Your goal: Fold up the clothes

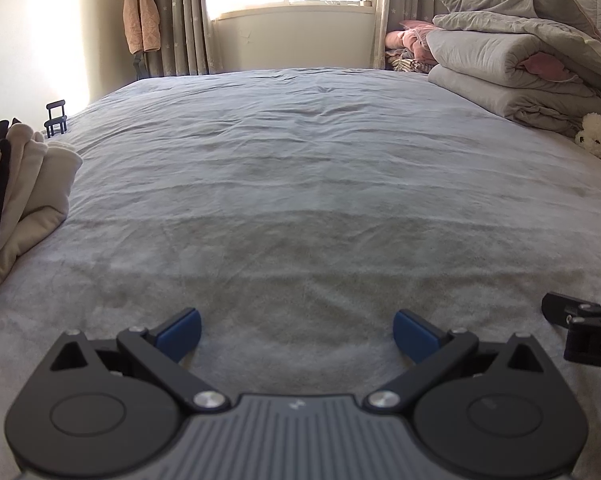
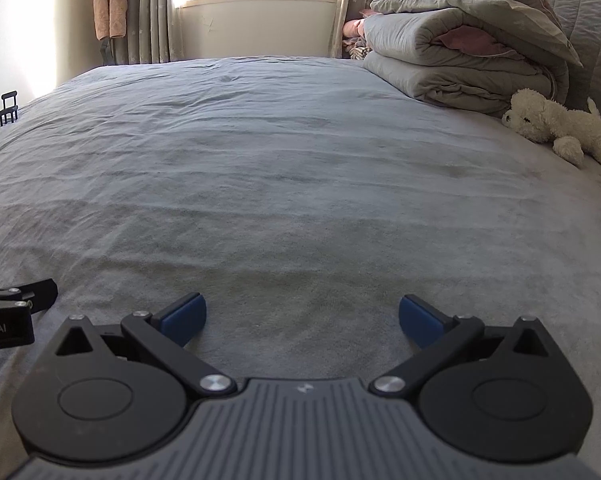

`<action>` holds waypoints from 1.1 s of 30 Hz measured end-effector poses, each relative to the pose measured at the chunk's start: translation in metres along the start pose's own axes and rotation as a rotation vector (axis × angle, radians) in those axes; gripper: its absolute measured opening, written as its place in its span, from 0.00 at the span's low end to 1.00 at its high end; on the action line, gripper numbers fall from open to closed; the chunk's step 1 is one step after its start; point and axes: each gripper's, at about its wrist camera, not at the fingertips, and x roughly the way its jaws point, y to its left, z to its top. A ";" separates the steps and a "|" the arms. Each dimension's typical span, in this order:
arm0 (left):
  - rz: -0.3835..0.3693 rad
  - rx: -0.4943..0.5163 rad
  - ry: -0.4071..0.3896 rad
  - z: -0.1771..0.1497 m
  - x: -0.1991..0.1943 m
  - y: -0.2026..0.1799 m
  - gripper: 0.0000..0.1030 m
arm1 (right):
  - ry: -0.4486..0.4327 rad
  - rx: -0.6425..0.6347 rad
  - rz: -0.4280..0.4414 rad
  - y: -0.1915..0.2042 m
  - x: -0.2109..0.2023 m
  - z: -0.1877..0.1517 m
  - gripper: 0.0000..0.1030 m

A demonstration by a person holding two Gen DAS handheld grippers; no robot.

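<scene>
Both empty, left gripper point(image 1: 297, 334) and right gripper point(image 2: 302, 319) spread wide over bare bed sheet point(image 1: 300, 184); risk: snagging sheet instead of clothes pile point(image 1: 24, 192) at left

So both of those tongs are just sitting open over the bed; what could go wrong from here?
Three things, I'd guess. The clothes pile lies off to the left tongs' far side, so lifting one piece may drag the rest over. The right tongs sit close beside the left ones and might bump them. The grey sheet is soft and wrinkled, so the open tongs could pinch it along with a garment.
</scene>
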 end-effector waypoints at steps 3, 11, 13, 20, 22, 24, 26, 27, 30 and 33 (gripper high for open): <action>0.002 0.002 -0.001 0.000 0.000 0.000 1.00 | -0.001 0.000 0.000 0.000 0.000 0.000 1.00; 0.004 0.001 -0.003 -0.001 -0.001 0.000 1.00 | -0.003 -0.001 -0.001 0.000 0.000 -0.001 1.00; 0.005 0.002 -0.003 -0.001 -0.001 -0.001 1.00 | -0.004 -0.001 -0.001 0.000 0.000 -0.001 1.00; 0.011 0.007 -0.005 -0.001 0.000 -0.002 1.00 | -0.006 -0.008 -0.006 0.001 0.000 -0.001 1.00; 0.017 0.009 -0.008 -0.002 -0.001 -0.003 1.00 | -0.006 -0.011 -0.009 0.002 0.000 -0.001 1.00; 0.025 0.005 -0.008 -0.002 -0.001 -0.004 1.00 | -0.005 -0.016 -0.014 0.003 0.001 -0.001 1.00; 0.031 0.001 -0.007 -0.002 -0.001 -0.005 1.00 | -0.004 -0.014 -0.012 0.003 0.001 0.000 1.00; 0.028 -0.004 -0.006 -0.002 -0.001 -0.004 1.00 | -0.003 -0.010 -0.010 0.002 0.001 0.000 1.00; 0.022 -0.013 -0.004 -0.002 -0.001 -0.003 1.00 | -0.003 -0.009 -0.008 0.002 0.001 -0.001 1.00; 0.023 -0.012 -0.004 -0.001 0.000 -0.003 1.00 | -0.004 -0.009 -0.009 0.002 0.001 -0.001 1.00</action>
